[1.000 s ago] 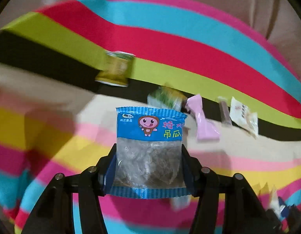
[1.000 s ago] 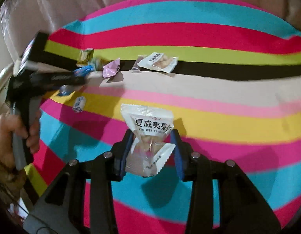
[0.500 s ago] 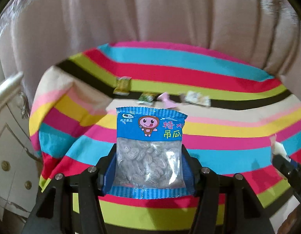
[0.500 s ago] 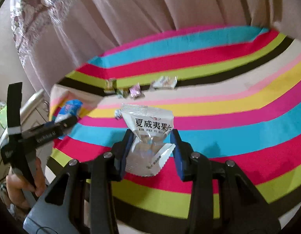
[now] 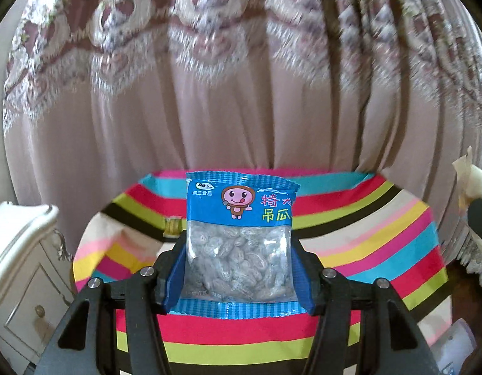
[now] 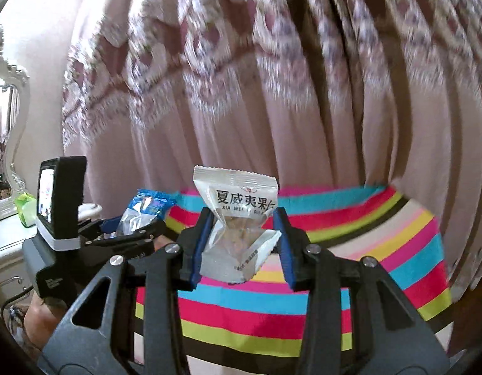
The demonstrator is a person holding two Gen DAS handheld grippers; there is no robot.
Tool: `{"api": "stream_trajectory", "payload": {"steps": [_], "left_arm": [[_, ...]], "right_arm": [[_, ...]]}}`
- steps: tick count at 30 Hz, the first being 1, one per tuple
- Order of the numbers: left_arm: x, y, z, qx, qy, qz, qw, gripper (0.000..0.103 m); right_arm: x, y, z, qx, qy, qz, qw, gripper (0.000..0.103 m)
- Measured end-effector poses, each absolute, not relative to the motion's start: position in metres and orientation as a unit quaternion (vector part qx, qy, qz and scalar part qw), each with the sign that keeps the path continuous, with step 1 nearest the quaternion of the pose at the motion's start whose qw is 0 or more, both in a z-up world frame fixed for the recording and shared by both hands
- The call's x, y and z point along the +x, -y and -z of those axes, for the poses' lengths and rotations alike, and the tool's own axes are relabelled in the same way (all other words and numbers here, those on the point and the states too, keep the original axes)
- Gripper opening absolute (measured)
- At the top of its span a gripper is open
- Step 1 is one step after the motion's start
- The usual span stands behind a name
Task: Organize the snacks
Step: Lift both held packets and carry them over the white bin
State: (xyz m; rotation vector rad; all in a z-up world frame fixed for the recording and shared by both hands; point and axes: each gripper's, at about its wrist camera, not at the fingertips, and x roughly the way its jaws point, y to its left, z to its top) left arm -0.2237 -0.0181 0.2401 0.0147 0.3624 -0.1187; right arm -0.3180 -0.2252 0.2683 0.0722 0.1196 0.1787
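Note:
My left gripper (image 5: 239,268) is shut on a blue snack packet (image 5: 239,240) with a cartoon face and a clear window full of seeds, held upright high above the striped cloth (image 5: 381,243). My right gripper (image 6: 241,243) is shut on a white snack packet (image 6: 237,218) with black lettering, crumpled between its blue pads. In the right wrist view the left gripper (image 6: 128,228) with the blue packet (image 6: 144,211) shows at the left. A small yellow-green packet (image 5: 173,225) lies on the cloth, partly hidden behind the blue packet.
A pink patterned curtain (image 5: 241,93) hangs behind the striped table. A white cabinet (image 5: 19,265) with drawers stands at the left. In the right wrist view a white mirror frame (image 6: 12,125) and a green thing (image 6: 25,209) sit at the far left.
Both grippers rose and pulled back from the cloth with their packets still held. The view now takes in the curtain, and the snacks lying on the cloth have shrunk or gone from sight.

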Motion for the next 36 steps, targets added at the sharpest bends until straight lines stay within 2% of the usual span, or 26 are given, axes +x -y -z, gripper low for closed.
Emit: {"api": "stream_trajectory", "payload": {"steps": [15,28,36], "left_arm": [[-0.304,0.052,-0.299,0.023,-0.097,0.094,0.991,0.059],[-0.337,0.082,-0.314,0.051,-0.069,0.119,0.989,0.059],[-0.367,0.131,-0.310,0.093,-0.047,0.159,0.982,0.059]], "right_arm": [[-0.414,0.244,-0.314,0.011,0.020,-0.070,0.997,0.044],[-0.452,0.269,-0.323,0.004,0.045,-0.046,0.998,0.045],[-0.482,0.301,-0.319,-0.020,0.039,0.008,0.999,0.045]]}}
